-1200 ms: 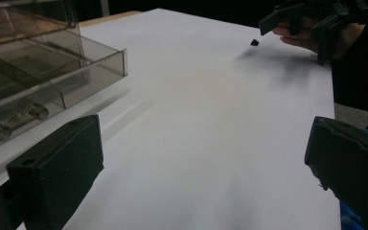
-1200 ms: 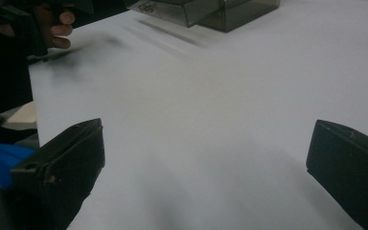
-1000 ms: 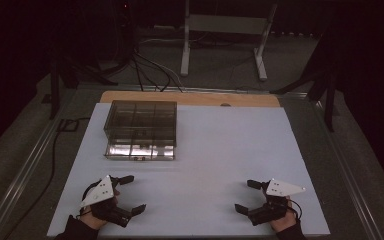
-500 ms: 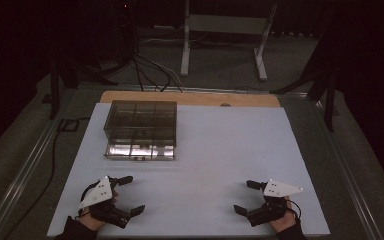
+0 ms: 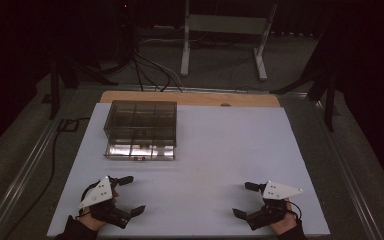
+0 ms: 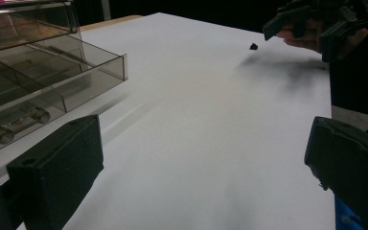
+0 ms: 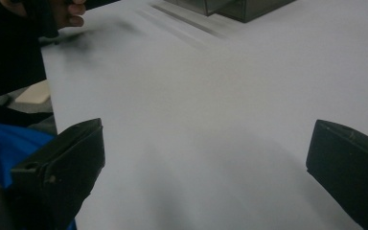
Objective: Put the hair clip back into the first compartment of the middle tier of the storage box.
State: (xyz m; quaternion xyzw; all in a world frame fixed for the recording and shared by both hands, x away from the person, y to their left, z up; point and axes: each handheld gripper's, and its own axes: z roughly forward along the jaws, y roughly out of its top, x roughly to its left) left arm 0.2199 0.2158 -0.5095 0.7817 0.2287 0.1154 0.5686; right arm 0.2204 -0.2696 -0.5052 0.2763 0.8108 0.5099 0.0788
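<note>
Nothing much has moved since a second ago: both grippers wait, wide open and empty, near the surface's front edge.
Left gripper [image 5: 126, 195] sits by the front-left corner, the smoky clear plastic drawer box [image 5: 141, 129] behind it towards the back-left, its small handle facing front; right gripper [image 5: 247, 199] by the front-right corner. I'd approach that slick handle squarely across the matte white surface [image 5: 220, 150].

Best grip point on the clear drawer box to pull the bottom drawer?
Probably the small handle on the drawer box's near face. It sticks out low, facing the person, so come from the near side; the left gripper, jaws open, is closest.
</note>
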